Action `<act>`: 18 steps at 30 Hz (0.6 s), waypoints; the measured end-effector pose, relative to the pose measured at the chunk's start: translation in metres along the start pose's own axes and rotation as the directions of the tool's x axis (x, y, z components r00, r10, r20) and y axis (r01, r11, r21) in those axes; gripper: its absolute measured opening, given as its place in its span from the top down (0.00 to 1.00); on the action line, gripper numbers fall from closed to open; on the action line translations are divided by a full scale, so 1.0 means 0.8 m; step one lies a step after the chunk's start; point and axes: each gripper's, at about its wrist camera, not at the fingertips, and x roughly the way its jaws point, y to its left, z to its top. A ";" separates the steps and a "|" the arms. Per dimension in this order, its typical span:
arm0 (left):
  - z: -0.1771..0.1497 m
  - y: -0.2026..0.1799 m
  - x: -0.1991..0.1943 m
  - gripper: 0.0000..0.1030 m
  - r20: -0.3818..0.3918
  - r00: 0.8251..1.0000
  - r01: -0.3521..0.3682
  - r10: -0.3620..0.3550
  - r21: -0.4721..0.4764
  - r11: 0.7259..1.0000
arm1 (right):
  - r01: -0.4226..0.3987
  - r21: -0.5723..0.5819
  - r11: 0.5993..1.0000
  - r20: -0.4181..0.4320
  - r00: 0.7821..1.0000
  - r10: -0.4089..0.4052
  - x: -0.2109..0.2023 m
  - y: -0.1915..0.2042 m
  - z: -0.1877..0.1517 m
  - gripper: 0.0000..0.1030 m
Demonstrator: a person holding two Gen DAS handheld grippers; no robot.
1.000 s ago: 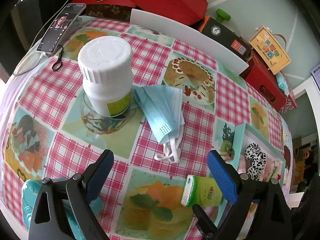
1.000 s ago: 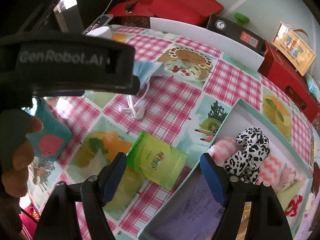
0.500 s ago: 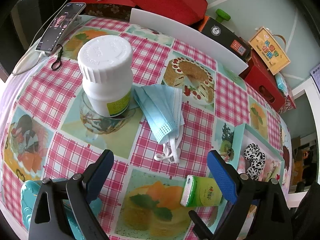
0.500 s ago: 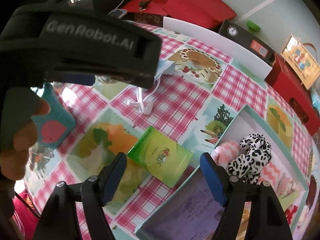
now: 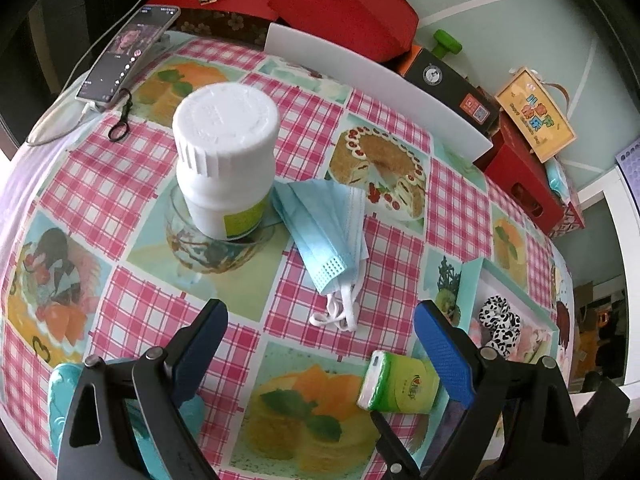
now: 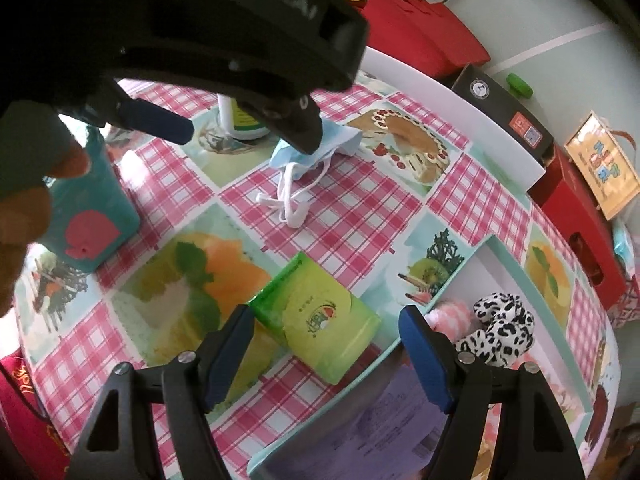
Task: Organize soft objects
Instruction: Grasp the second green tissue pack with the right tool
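Much of the right wrist view is blocked by the black body of the left gripper [image 6: 248,120], which fills the upper left and hides most of the white plastic bottle with a ribbed screw cap [image 5: 226,160]; only the bottle's base is seen there. A hand [image 6: 24,200] is cut off at the left edge of the same view, dark and blurred. The teal card box with a red patch [image 6: 94,216] is partly covered by that hand, and in the left wrist view only slivers of it show behind the gripper's frame. The contents of the shallow teal-rimmed tray [image 6: 532,280] are hard to tell apart: a black-and-white spotted fabric scrunchie [image 6: 500,328] is plain, a pink fluffy item beside it is half hidden, and a purple printed sheet is blurred.

The green plastic-wrapped tissue pack [image 6: 320,320] lies flat on the pink checked tablecloth with fruit and cake prints [image 5: 120,184], just beside the tray's near rim; its wrapper is glossy with a round printed emblem. It lies between the blue-padded fingers of the right gripper [image 6: 326,340], whose jaws are spread wide and are not seen pressing on it. The pale blue pleated face mask with white ear loops [image 5: 328,232] lies folded on the cloth, one corner against the bottle's base, loops trailing towards the cameras. The left gripper's jaws are spread over bare cloth near the mask's loops, with nothing between them.
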 end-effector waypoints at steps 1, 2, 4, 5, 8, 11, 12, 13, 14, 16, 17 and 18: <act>0.001 0.002 -0.002 0.08 0.003 1.000 0.003 -0.003 -0.003 1.000 | 0.001 -0.001 1.000 0.001 1.000 -0.001 0.001 0.000 0.001 0.26; 0.001 0.003 -0.003 0.08 0.006 1.000 0.007 -0.007 -0.011 1.000 | 0.002 0.002 1.000 -0.001 1.000 -0.002 0.004 -0.002 0.003 0.27; 0.002 0.008 -0.005 0.08 0.009 1.000 0.009 -0.009 -0.029 1.000 | 0.010 0.005 1.000 -0.008 1.000 -0.010 0.010 -0.004 0.007 0.29; 0.002 0.010 -0.005 0.08 0.011 1.000 0.009 -0.008 -0.034 0.999 | 0.011 0.009 1.000 -0.012 1.000 -0.011 0.013 -0.006 0.009 0.31; 0.002 0.012 -0.005 0.08 0.013 1.000 0.008 -0.008 -0.038 0.999 | -0.003 0.034 0.999 -0.019 1.000 0.004 0.020 -0.012 0.013 0.31; 0.002 0.010 -0.002 0.08 0.008 1.000 0.012 -0.012 -0.031 0.999 | -0.028 0.077 0.997 -0.027 0.999 0.030 0.026 -0.020 0.017 0.33; 0.002 0.009 -0.001 0.08 0.006 1.000 0.013 -0.013 -0.029 1.000 | -0.036 0.091 0.995 -0.031 0.999 0.039 0.028 -0.022 0.018 0.34; 0.002 0.008 0.000 0.08 0.005 1.000 0.013 -0.012 -0.030 0.999 | -0.048 0.111 0.993 -0.037 0.998 0.053 0.030 -0.026 0.019 0.38; 0.003 0.008 0.000 0.08 0.007 1.000 0.013 -0.013 -0.033 0.999 | -0.055 0.123 0.991 -0.039 0.997 0.060 0.031 -0.026 0.019 0.42; 0.003 0.009 0.002 0.08 0.007 1.000 0.014 -0.013 -0.041 0.999 | -0.065 0.141 0.988 -0.048 0.996 0.072 0.034 -0.027 0.018 0.43; 0.004 0.010 0.003 0.08 0.006 1.000 0.014 -0.014 -0.046 0.999 | -0.066 0.146 0.987 -0.052 0.996 0.074 0.035 -0.027 0.018 0.43; 0.004 0.011 0.004 0.08 0.006 1.000 0.014 -0.014 -0.051 0.999 | -0.069 0.151 0.986 -0.054 0.996 0.078 0.036 -0.027 0.019 0.43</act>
